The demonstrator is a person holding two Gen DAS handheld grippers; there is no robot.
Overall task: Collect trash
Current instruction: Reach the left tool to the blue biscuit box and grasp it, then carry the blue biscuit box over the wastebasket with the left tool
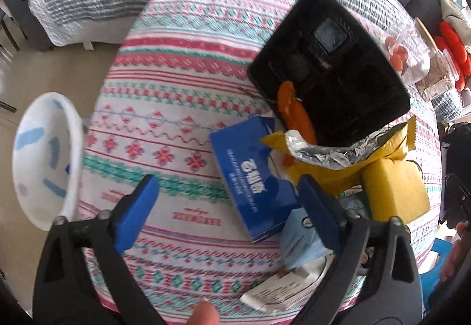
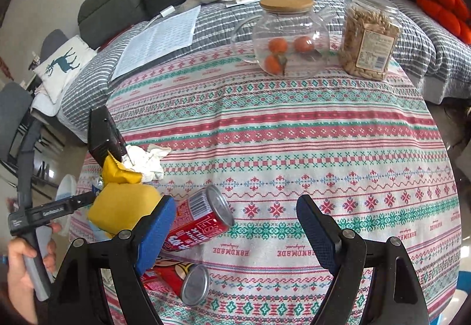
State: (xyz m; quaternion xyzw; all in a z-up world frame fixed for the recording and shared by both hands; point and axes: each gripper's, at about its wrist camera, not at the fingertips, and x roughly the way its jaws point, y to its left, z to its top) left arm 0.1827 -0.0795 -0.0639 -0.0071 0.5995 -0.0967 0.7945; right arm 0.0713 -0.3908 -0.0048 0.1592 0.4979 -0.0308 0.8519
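Observation:
My left gripper [image 1: 226, 180] hangs open above the patterned tablecloth [image 1: 182, 89]. A blue box [image 1: 250, 175] lies flat beneath it, close to the right finger, and the pads do not touch it. Past the box lie a yellow foil wrapper [image 1: 338, 154], orange peel [image 1: 294, 113] and a black tray [image 1: 332, 69]. My right gripper [image 2: 235, 201] is open too, with nothing between its fingers. A red can [image 2: 203, 216] lies on its side beside the left finger. A second red can [image 2: 182, 280] lies nearer, partly hidden. Crumpled tissue [image 2: 144, 160] sits by the wrapper [image 2: 117, 172].
A white container with blue marks [image 1: 47, 160] stands off the table's left edge. A yellow sponge [image 1: 394, 189], a light blue packet [image 1: 300, 239] and white paper [image 1: 282, 292] crowd the near corner. At the far side stand a glass jar of oranges [image 2: 288, 42] and a snack jar [image 2: 368, 42].

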